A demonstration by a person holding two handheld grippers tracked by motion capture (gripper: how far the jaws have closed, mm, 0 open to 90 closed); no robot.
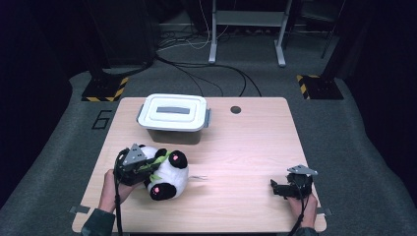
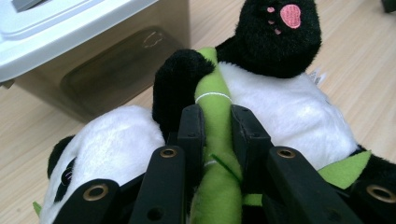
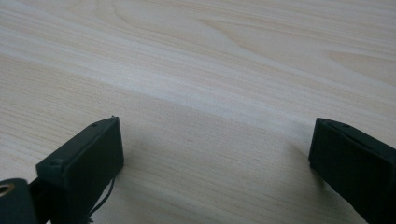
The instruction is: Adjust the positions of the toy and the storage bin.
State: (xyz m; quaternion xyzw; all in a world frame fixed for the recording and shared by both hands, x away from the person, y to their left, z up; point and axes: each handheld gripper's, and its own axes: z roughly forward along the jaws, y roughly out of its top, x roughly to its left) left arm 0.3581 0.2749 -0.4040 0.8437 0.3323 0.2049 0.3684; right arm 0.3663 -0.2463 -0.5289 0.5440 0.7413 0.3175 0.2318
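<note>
Near edge of the table (image 1: pixel 236 147), right side: right gripper (image 1: pixel 279 188) sits low over bare wood in the person's right hand (image 1: pixel 301 206), well apart from everything else. Its own view shows the jaws spread wide with only wood grain between them, nothing gripped.

Near left: left gripper (image 1: pixel 147 167), held in the left hand (image 1: pixel 112 189), is on the panda plush (image 1: pixel 167 174). In the left gripper view the two jaws pinch the plush's green bamboo stalk (image 2: pixel 215 140): stalk runs lengthwise up through the gap, one jaw pressed against each side, white stitched band just past the jaw tips. White head with black ear and eye patch lies to the left of the jaws, white belly to the right, black paw with pink pad beyond the tips. A green leaf (image 2: pixel 343 170) pokes out at lower right.

The plush lies on its side on the tabletop, left of centre.

Farther back: lidded plastic box (image 1: pixel 173 118), white lid on, translucent grey body, just behind the plush, not clearly touching it. Beyond that, a dark round hole (image 1: pixel 235 109) in the tabletop near the far edge.
</note>
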